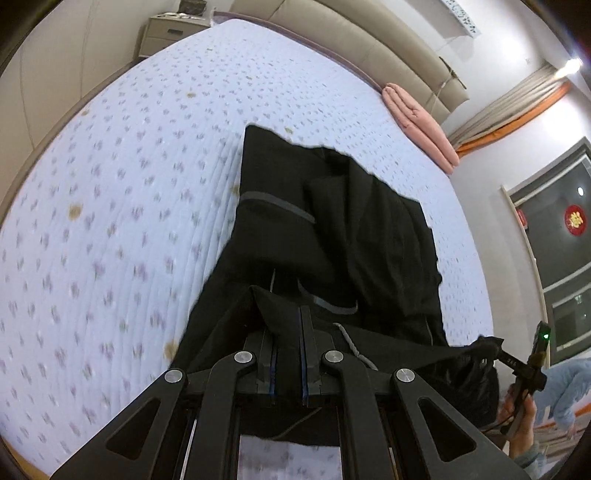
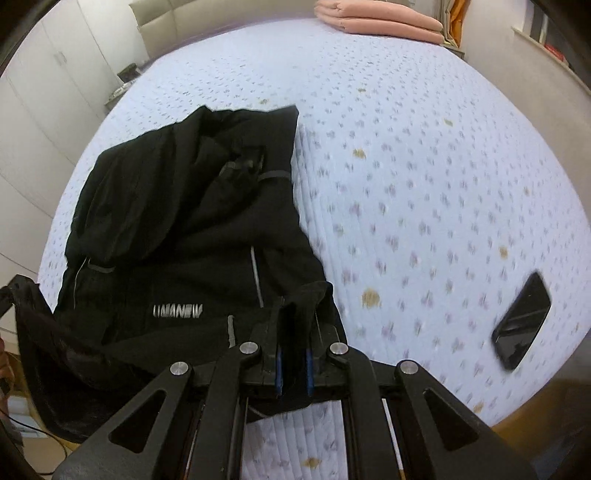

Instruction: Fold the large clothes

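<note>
Left wrist view, left tongs point(image 1: 291, 317) pinching black jacket point(image 1: 332, 221) hem, right tongs point(image 2: 295, 314) likewise.

Each fisheye camera sits just behind its own claw, looking steeply down along the fingers at the bed point(image 1: 110, 184) from close above. Both views share the black garment point(image 1: 332, 221) and the pink folded blanket point(image 2: 376, 18) by the headboard.
</note>
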